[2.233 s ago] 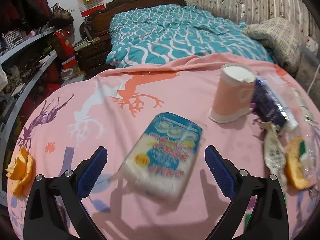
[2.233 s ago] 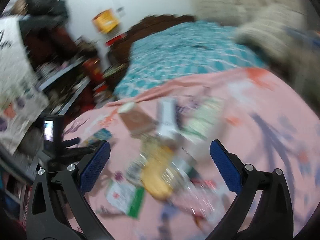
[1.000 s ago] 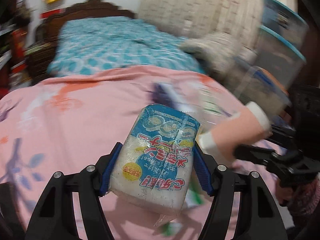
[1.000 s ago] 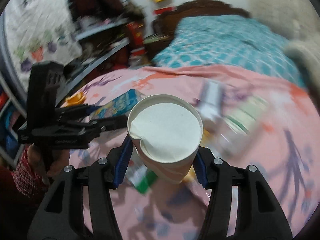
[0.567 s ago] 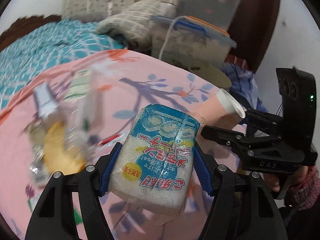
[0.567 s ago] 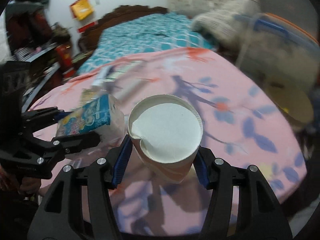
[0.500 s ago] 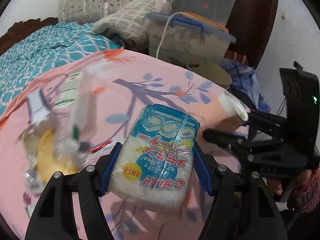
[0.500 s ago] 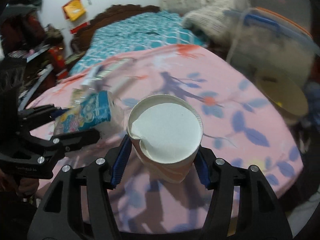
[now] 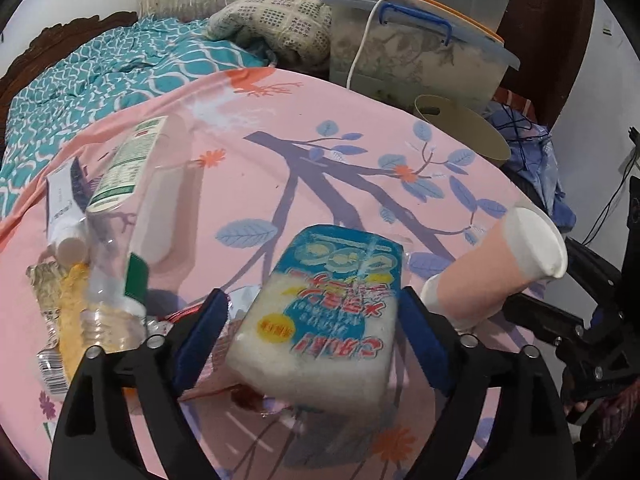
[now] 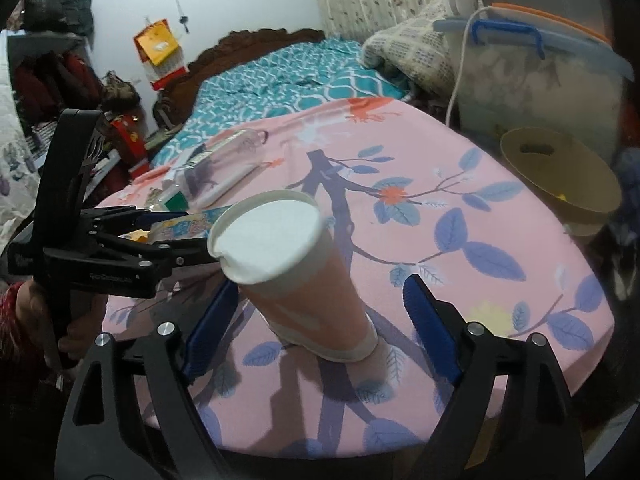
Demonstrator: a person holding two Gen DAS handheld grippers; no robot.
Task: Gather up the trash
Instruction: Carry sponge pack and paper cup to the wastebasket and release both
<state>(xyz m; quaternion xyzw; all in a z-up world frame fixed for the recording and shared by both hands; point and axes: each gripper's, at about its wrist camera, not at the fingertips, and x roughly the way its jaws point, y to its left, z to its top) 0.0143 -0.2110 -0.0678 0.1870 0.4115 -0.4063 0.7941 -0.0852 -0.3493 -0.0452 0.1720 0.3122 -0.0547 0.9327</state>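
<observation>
Both grippers' jaws have just spread, freeing snack packet [image 9: 324,312] and paper cup [image 10: 296,276]; left gripper [image 9: 312,336], right gripper [image 10: 320,320] gape. Bottle litter [image 9: 120,216] at nine o'clock, tan bin [image 10: 560,172] at two.

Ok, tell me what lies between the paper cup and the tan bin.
Only bare pink cloth separates the paper cup and tan bin, per the right wrist view.

The far right part of the pink flowered desk cloth [image 10: 500,240] is bare, so there is room to pass. A heap of clear plastic bottles and wrappers [image 9: 104,248] blocks the left. Past the edge stands a tan paper bin [image 10: 560,176], maybe on the floor.
</observation>
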